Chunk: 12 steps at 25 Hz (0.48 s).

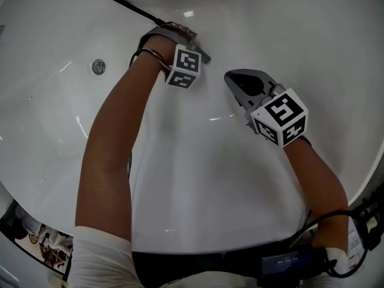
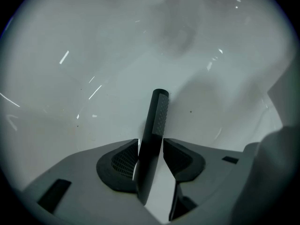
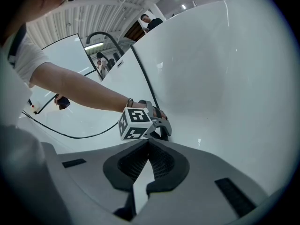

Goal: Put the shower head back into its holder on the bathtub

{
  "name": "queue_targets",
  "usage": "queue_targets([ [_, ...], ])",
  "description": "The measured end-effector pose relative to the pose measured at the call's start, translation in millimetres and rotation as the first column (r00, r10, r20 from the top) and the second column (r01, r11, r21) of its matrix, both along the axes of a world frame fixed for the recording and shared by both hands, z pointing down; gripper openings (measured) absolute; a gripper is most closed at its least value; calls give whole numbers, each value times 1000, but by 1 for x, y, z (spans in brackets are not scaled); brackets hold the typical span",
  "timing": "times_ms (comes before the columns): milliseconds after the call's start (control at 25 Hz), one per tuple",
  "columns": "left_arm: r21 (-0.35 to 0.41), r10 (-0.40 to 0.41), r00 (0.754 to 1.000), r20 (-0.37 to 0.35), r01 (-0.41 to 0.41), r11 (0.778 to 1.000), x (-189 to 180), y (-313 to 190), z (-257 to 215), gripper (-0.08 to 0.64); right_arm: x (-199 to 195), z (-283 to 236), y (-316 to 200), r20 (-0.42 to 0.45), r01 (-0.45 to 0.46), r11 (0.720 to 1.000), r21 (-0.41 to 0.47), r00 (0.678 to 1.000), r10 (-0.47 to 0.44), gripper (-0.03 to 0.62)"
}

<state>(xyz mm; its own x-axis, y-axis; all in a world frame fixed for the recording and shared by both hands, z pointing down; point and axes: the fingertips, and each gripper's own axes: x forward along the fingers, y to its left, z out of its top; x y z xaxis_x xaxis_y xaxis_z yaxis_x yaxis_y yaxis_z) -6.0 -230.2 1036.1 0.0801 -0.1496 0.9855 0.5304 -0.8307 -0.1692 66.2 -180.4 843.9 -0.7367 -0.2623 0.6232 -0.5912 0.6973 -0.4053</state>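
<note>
In the left gripper view the shower head's black handle (image 2: 157,121), with a dotted grip patch, stands between the jaws of my left gripper (image 2: 151,146). The left pad lies against it and a thin sliver of light shows at the right pad, so the jaws stand open around it. My left gripper (image 1: 192,48) points straight down, deep in the white bathtub (image 1: 270,29). The black hose (image 1: 129,5) runs from the upper left to it. My right gripper (image 1: 237,80) hovers to its right, shut and empty, pads (image 3: 159,161) meeting at the tips. The holder is not visible.
A round chrome fitting (image 1: 98,66) sits on the tub wall at the left. The right gripper view shows a curved dark spout (image 3: 101,36) on the tub's rim and the hose (image 3: 143,78) running down the wall. A person (image 3: 150,20) stands far behind.
</note>
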Motion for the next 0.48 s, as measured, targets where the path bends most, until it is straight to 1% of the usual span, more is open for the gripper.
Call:
queue_targets([
  [120, 7, 23, 1000, 0, -23, 1000, -2, 4, 6, 161, -1, 1, 1, 1, -4, 1000, -6, 1000, 4, 8],
  [200, 14, 25, 1000, -4, -25, 1000, -4, 5, 6, 153, -1, -2, 0, 1, -3, 1000, -2, 1000, 3, 8],
  [280, 25, -6, 1000, -22, 7, 1000, -4, 1, -5, 143, 1, -11, -2, -2, -6, 1000, 5, 1000, 6, 8],
  [360, 30, -44, 997, -59, 46, 998, -4, 1, -21, 140, 2, -20, -3, 2, -25, 1000, 5, 1000, 25, 8],
  [480, 40, -75, 990, -118, 81, 996, -2, 4, -46, 140, 3, -33, -6, 8, -71, 997, 7, 997, 71, 8],
])
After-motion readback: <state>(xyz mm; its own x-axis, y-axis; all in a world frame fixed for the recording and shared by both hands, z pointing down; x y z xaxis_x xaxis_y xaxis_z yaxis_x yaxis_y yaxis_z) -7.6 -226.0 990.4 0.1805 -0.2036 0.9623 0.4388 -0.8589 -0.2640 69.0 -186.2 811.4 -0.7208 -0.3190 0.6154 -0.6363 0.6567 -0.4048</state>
